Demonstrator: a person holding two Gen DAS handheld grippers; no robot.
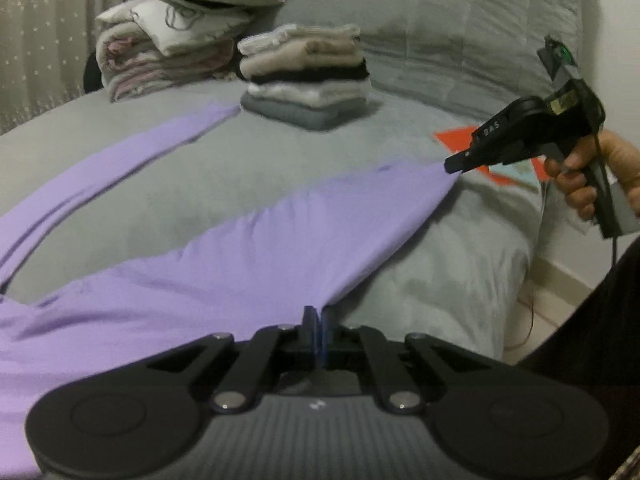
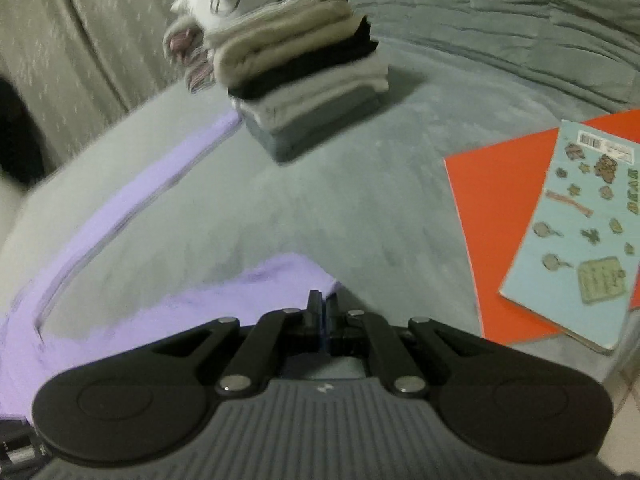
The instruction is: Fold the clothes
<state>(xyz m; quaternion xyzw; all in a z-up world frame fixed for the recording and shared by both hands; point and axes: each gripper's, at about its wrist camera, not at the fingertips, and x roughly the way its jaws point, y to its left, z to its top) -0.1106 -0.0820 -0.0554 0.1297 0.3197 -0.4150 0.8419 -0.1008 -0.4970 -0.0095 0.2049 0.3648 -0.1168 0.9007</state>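
We are seeing lilac garment (image 1: 248, 248) lying spread on grey bedcover (image 1: 320, 168), one edge stretching taut between both grippers. Left gripper (image 1: 319, 320) clamping jaws tight on near edge. Right gripper (image 1: 454, 165) pinching far corner with jaws closed, person's hand (image 1: 600, 176) gripping its handle. Beyond garment, stack of folded clothes (image 1: 306, 80) sitting on bedcover; rumpled pile with pillow (image 1: 168, 40) sitting left of stack. Orange folder (image 2: 500, 220) with sticker sheet (image 2: 580, 240) lying right of stack. Spotted curtain (image 1: 40, 40) hanging left of stack.
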